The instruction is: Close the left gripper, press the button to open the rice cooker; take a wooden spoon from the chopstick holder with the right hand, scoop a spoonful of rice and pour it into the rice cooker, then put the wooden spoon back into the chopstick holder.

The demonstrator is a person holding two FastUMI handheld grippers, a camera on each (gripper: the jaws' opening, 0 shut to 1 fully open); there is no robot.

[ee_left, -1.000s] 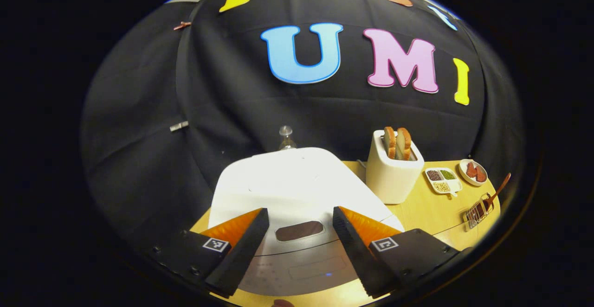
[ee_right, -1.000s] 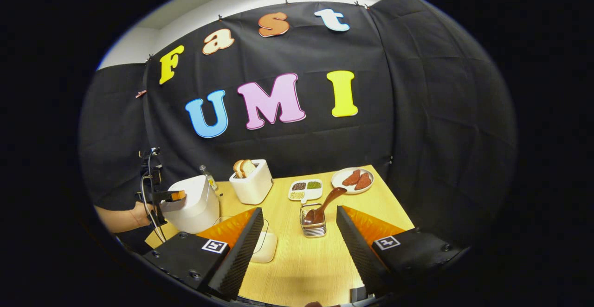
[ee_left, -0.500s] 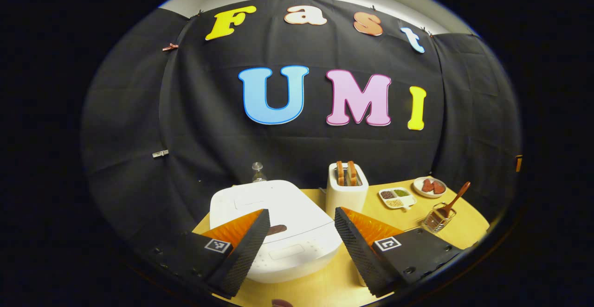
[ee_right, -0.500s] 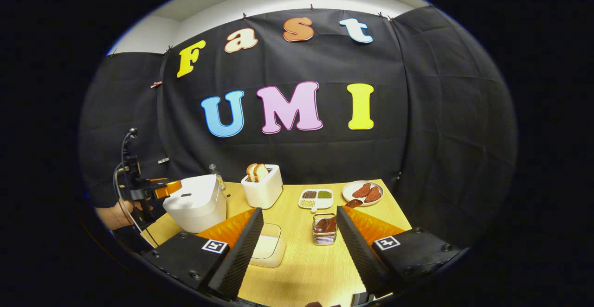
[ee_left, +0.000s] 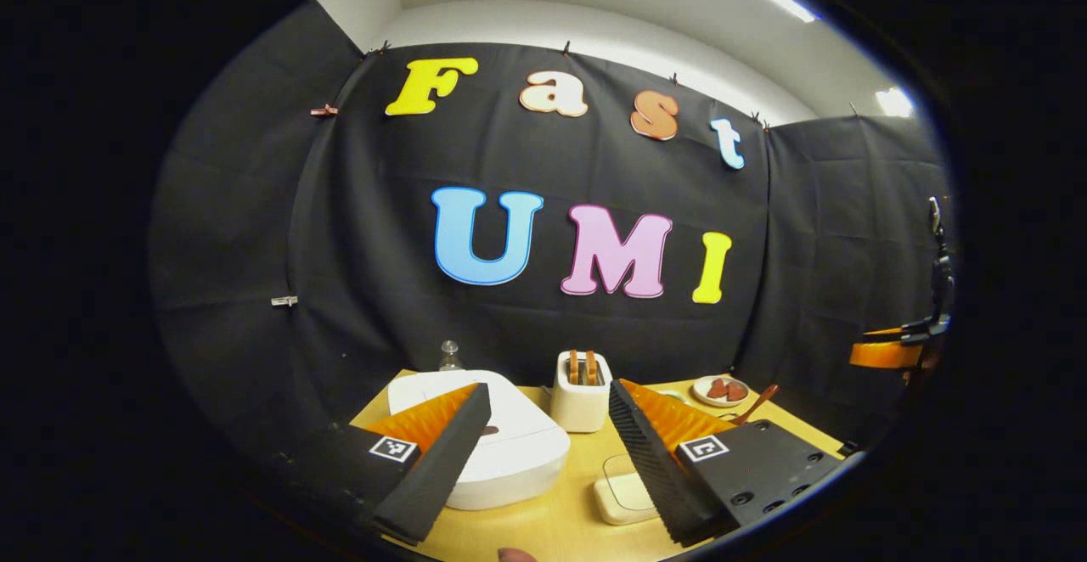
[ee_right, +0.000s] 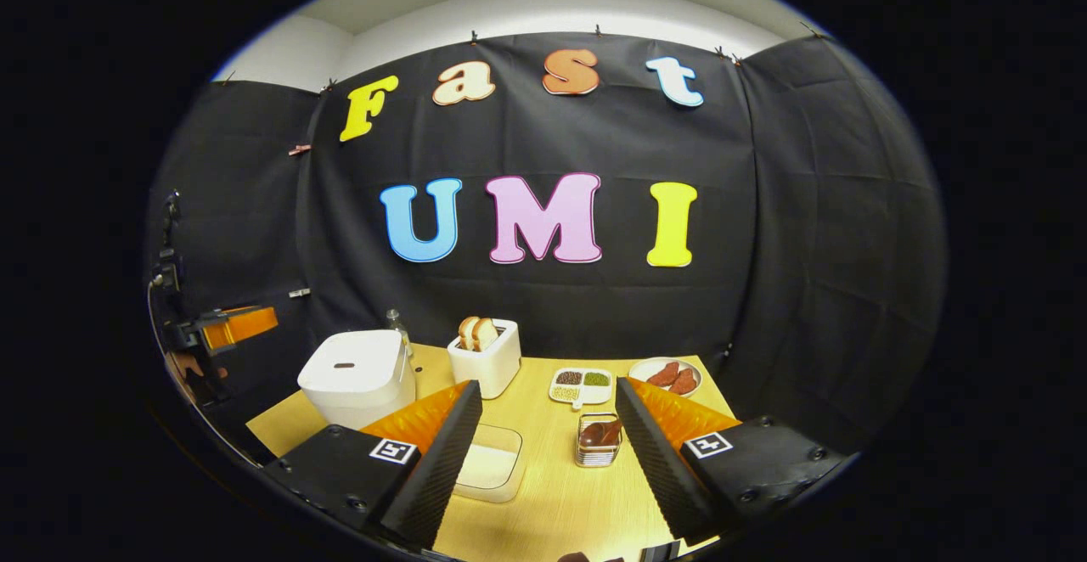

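Our left gripper (ee_left: 543, 452) and right gripper (ee_right: 548, 452) share black housings with screws, square coded tags, and ridged fingers (ee_right: 442, 452).

One rice cooker (ee_right: 357, 375); one toaster (ee_right: 486, 360); two bread slices (ee_right: 477, 332); one chopstick holder (ee_right: 598, 441); two plates (ee_right: 666, 373).

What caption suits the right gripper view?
Open right gripper above a table with closed rice cooker, toaster, spoon holder.

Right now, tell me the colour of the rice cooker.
White, with a small dark button on its closed lid; the rice cooker shows best in the right gripper view.
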